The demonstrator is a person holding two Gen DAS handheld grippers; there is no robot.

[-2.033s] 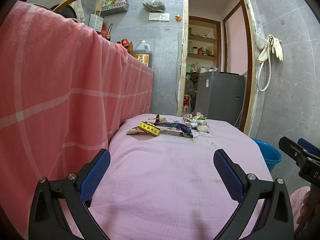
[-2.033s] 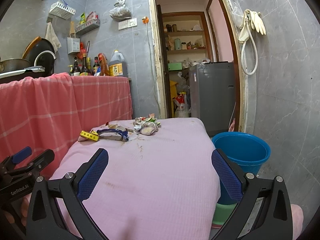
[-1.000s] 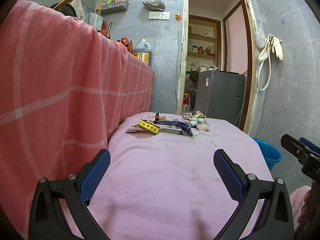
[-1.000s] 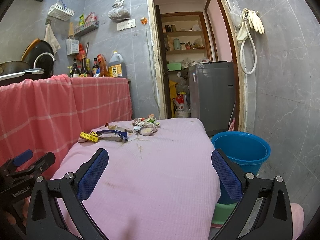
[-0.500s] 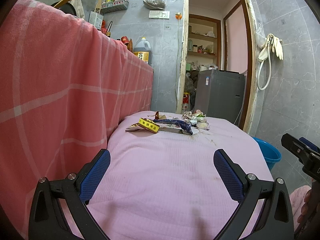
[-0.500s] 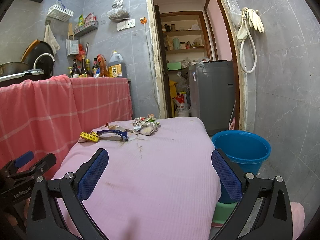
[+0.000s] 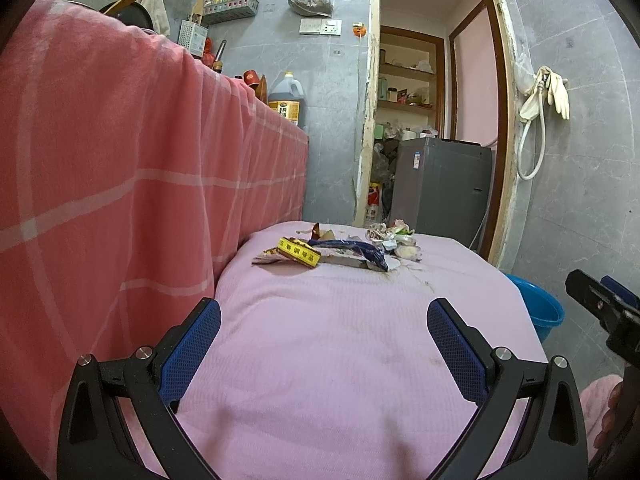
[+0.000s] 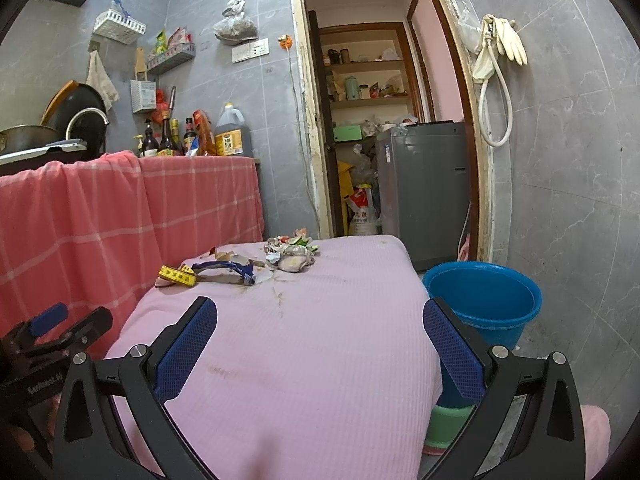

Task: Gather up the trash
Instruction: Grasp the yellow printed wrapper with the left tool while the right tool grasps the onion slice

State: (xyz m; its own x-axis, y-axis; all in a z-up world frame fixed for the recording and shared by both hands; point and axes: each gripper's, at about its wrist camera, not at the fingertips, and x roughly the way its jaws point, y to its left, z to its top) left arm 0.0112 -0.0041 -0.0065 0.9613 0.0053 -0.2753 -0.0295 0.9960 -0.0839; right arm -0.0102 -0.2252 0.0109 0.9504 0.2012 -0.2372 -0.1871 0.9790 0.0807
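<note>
- My left gripper (image 7: 324, 320) has its blue-padded jaws wide apart with nothing between them; it hovers level over the near end of the table, pointing toward 12 o'clock.
- My right gripper (image 8: 320, 320) is the same: jaws spread, empty, held low and level at the near edge, aimed along the tabletop. Each gripper shows at the side of the other's view, so they sit side by side, a little apart.
- Under both lies the pink ribbed cloth covering the table (image 8: 304, 360), stained in places; the stretch just ahead of the jaws carries no litter.
- The trash is at the far end, around 12 o'clock from the left gripper and 11 o'clock from the right: a yellow printed carton (image 7: 300, 253), a crumpled dark-blue plastic wrapper (image 7: 352, 250) touching it, and a heap of crumpled paper and food scraps (image 8: 292, 254) just beside those.
- A round blue plastic bucket (image 8: 482, 300) stands on the floor off the table's right side, at 2 o'clock from the right gripper; I can see nothing inside it.
- My judgement: nothing is collected yet, all of it still lies on the cloth. Everything remains: reach forward, grasp each piece, carry it to the bucket.
</note>
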